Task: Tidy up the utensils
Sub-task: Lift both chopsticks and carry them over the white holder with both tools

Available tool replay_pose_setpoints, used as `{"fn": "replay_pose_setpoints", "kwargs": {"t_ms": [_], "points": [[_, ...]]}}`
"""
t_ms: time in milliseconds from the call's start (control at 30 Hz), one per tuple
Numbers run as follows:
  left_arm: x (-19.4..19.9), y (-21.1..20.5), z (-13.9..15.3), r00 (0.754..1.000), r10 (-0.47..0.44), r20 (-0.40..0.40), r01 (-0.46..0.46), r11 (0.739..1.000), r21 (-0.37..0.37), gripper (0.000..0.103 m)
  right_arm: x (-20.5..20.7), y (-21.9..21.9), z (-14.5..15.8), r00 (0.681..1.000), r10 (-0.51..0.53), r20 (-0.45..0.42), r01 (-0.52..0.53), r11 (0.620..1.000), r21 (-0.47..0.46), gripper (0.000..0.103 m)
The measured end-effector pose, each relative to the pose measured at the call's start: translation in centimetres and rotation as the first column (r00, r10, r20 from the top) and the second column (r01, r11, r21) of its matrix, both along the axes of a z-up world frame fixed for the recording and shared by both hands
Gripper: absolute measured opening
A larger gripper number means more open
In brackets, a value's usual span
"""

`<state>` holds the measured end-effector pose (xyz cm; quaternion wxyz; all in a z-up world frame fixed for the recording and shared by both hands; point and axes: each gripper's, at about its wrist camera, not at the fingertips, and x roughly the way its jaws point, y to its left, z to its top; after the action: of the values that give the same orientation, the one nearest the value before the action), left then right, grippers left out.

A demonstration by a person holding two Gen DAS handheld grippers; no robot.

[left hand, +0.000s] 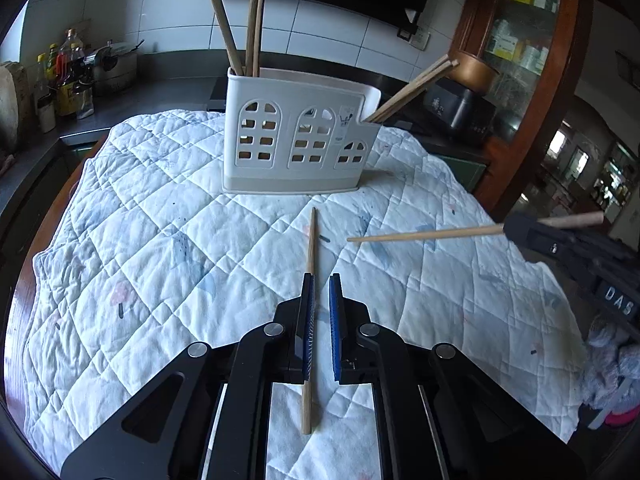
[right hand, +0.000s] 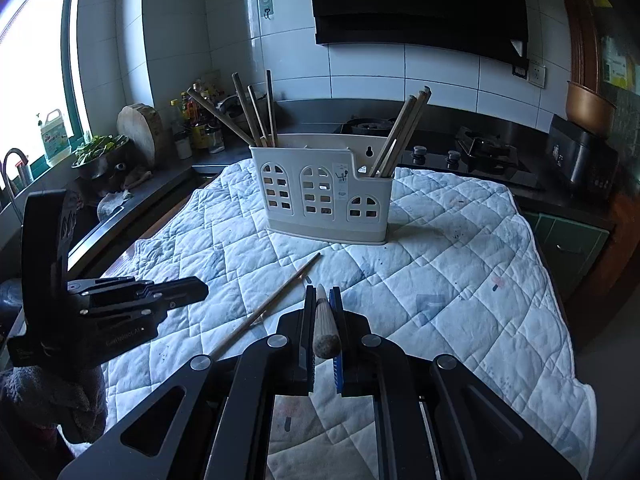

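A white utensil holder (left hand: 298, 136) (right hand: 324, 190) with arched cut-outs stands on the quilted cloth and holds several wooden chopsticks at both ends. One chopstick (left hand: 310, 280) (right hand: 276, 304) lies flat on the cloth. My left gripper (left hand: 322, 284) is low over it, jaws narrowly apart, the chopstick against the left pad (left hand: 308, 320). It shows at the left in the right wrist view (right hand: 188, 290). My right gripper (right hand: 323, 294) is shut on another chopstick (right hand: 325, 328) (left hand: 424, 235), held above the cloth at the right.
The quilted white cloth (left hand: 160, 240) (right hand: 460, 280) covers the table. A dark counter behind holds bottles (left hand: 68, 76), a gas stove (right hand: 472, 156) and a black cooker (right hand: 580, 160). A wooden cabinet (left hand: 520, 60) stands at the right.
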<state>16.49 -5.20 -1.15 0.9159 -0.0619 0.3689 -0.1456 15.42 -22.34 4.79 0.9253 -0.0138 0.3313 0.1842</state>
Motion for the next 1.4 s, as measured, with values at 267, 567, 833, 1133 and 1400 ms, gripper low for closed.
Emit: {"fn": "replay_pose_setpoints", "kwargs": {"t_ms": [267, 567, 833, 1133, 1400], "points": [[0.0, -0.4, -4.1, 0.995, -0.027, -0.098, 0.030, 0.999, 0.031, 0.025, 0.1, 0.4, -0.2, 1.000, 0.009, -0.004, -0.009, 1.000, -0.003, 0.007], [0.9, -0.8, -5.9, 0.991, -0.021, -0.131, 0.030, 0.998, 0.064, 0.023, 0.2, 0.2, -0.8, 1.000, 0.007, -0.015, -0.007, 1.000, 0.002, 0.007], [1.0, -1.5, -6.4, 0.991, -0.016, -0.134, 0.032, 0.992, 0.123, 0.007, 0.4, 0.1, -0.7, 1.000, 0.005, -0.013, -0.005, 1.000, 0.005, 0.007], [0.5, 0.0, -2.4, 0.998, -0.033, -0.062, 0.037, 0.997, 0.061, 0.005, 0.6, 0.4, 0.8, 1.000, 0.009, 0.015, -0.009, 1.000, -0.006, 0.007], [1.0, 1.2, 2.2, 0.999, -0.044, 0.025, 0.043, 0.999, 0.031, 0.005, 1.7, 0.7, 3.5, 0.999, 0.025, 0.044, -0.024, 1.000, -0.012, 0.007]]}}
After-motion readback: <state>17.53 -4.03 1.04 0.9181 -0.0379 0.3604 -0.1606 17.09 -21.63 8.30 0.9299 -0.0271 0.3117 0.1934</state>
